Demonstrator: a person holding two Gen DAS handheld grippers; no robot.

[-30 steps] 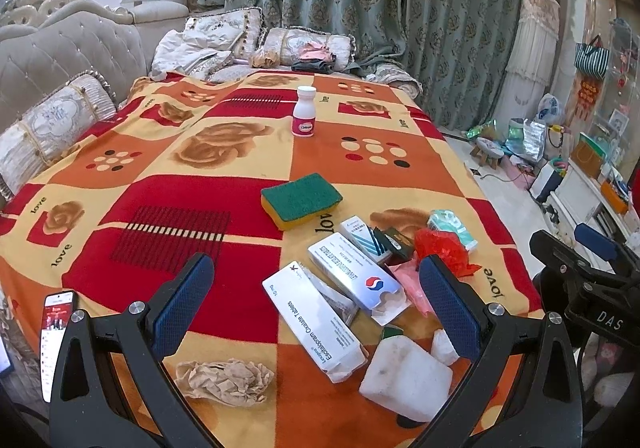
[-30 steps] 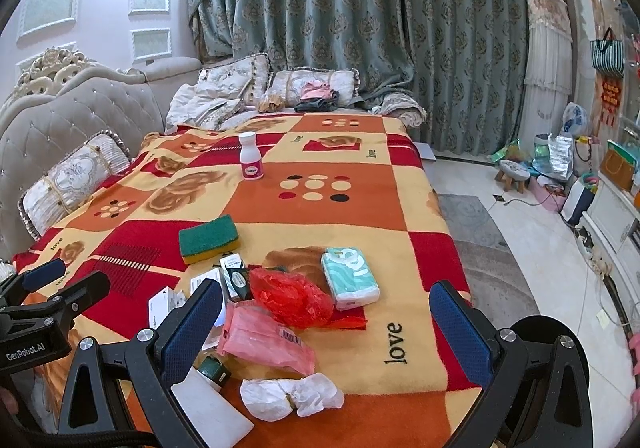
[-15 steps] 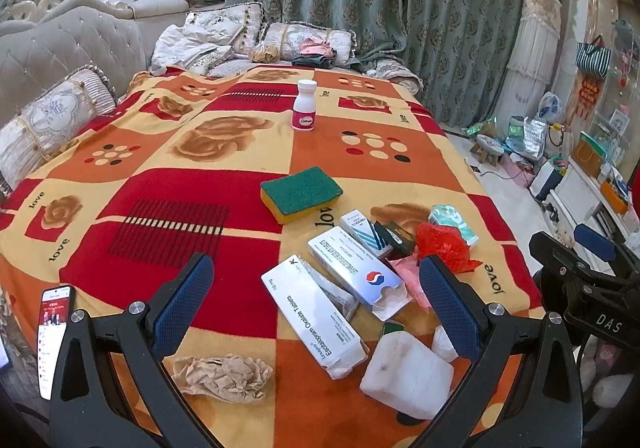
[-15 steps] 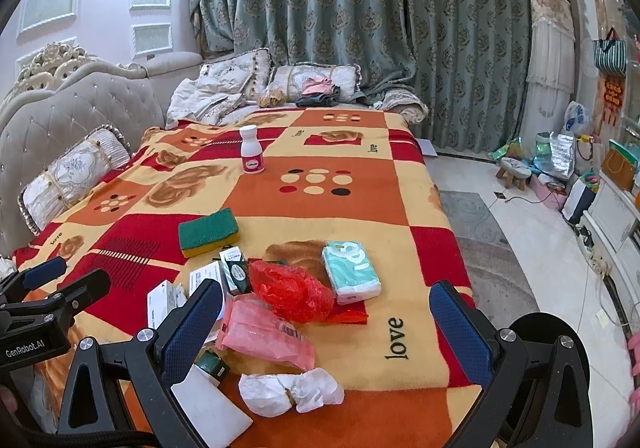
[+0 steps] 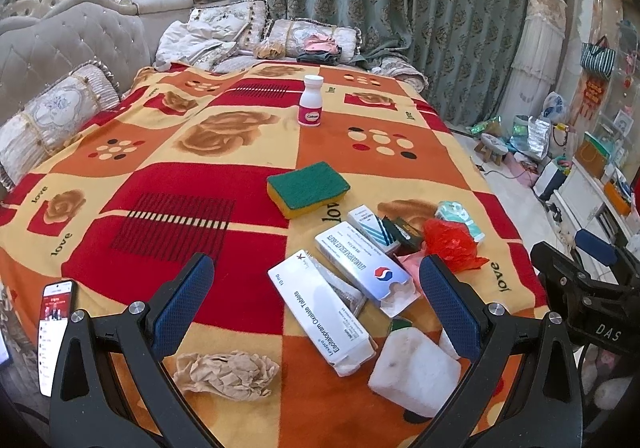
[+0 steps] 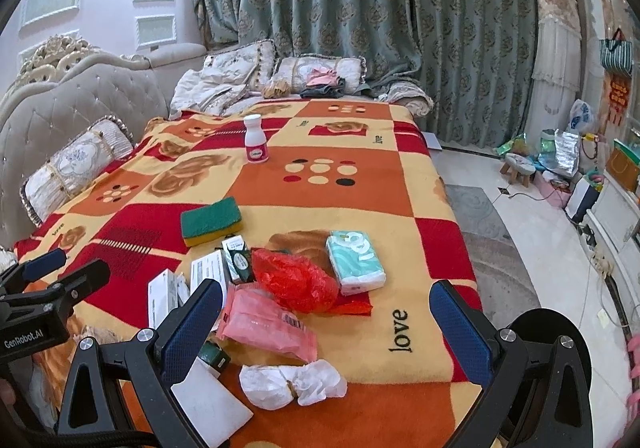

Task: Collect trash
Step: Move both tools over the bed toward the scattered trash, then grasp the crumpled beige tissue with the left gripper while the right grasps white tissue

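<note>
Litter lies on the near end of a patterned blanket. In the left wrist view: a crumpled brown paper, two white medicine boxes, a white foam block, a red plastic bag. My left gripper hangs open above the boxes, holding nothing. In the right wrist view: a crumpled white tissue, a pink plastic packet, the red plastic bag, a tissue pack. My right gripper is open over the pink packet, empty.
A green-and-yellow sponge and a white pill bottle sit farther up the blanket. A phone rests at the left edge. Pillows and a tufted headboard line the left; the floor with clutter lies right.
Both views have shifted slightly forward and down over the litter. Nothing on the blanket has moved and both grippers stay open.
</note>
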